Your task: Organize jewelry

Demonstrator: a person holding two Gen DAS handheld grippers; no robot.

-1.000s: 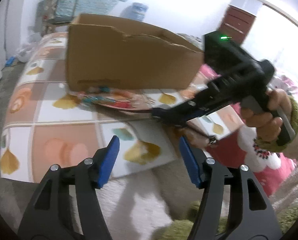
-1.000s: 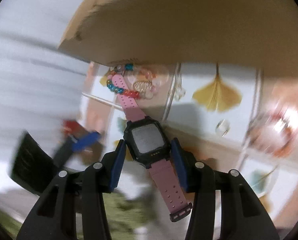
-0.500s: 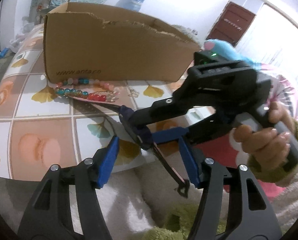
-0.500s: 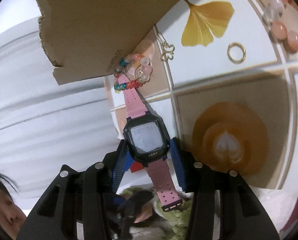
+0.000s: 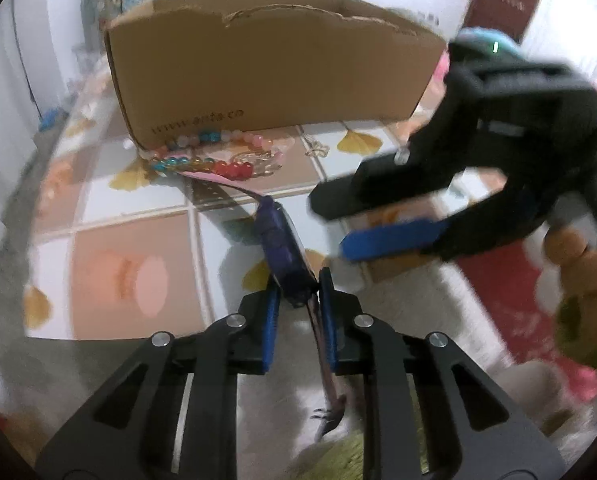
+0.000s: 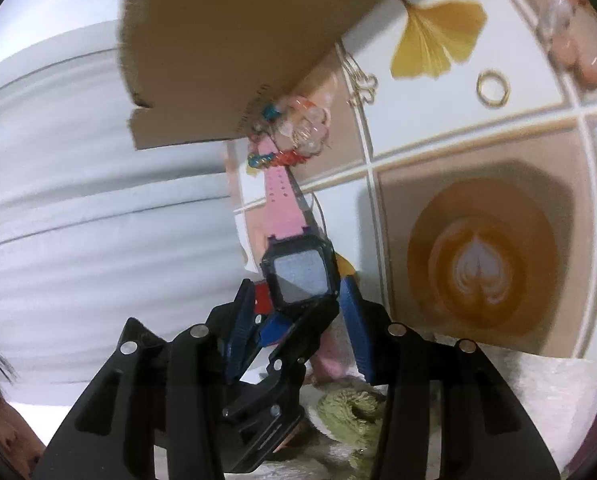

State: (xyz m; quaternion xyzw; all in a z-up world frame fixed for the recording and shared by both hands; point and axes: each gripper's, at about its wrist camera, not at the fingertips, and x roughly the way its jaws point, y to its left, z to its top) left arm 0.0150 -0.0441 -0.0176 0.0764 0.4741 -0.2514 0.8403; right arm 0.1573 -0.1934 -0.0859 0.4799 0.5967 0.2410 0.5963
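Left gripper [image 5: 297, 294] is clamped on the pink-strap digital watch [image 5: 283, 251], just in front of the cardboard box [image 5: 274, 64]. Right gripper [image 5: 382, 220] is spread wide, gripping nothing, beside the watch. Watch's far strap reaches the beaded bracelets [image 5: 214, 160] at the box's base.
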